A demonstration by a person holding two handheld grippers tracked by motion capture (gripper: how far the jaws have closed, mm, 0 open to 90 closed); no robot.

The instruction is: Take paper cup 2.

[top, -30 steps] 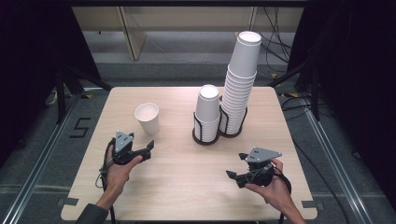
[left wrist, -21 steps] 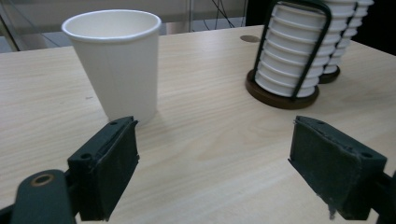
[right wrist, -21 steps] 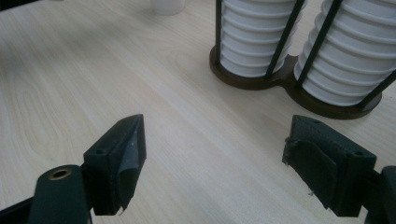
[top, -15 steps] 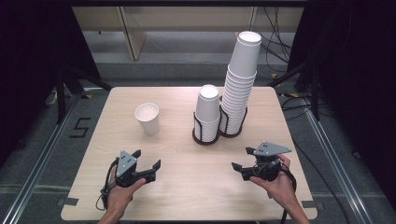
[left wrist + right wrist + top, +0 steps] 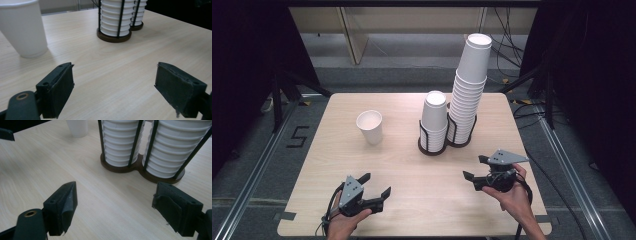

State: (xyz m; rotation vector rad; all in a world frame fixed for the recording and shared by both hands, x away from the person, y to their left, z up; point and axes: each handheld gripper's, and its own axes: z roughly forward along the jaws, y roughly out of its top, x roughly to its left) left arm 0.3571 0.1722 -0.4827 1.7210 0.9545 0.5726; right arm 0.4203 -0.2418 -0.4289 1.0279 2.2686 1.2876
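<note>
High view gives us the table (image 5: 412, 165) first, then the tall stack of cups (image 5: 469, 95) and the shorter stack (image 5: 433, 121) in their twin holder, then the single cup (image 5: 370, 127) standing upright, mouth up, on the left half. Our left gripper (image 5: 374, 187) is released and empty, jaws spread; the cup lies ahead of it, slightly left, well apart. Our right gripper (image 5: 473, 169), also released and empty, sits farther from it, so we judge the left hand nearer.
</note>
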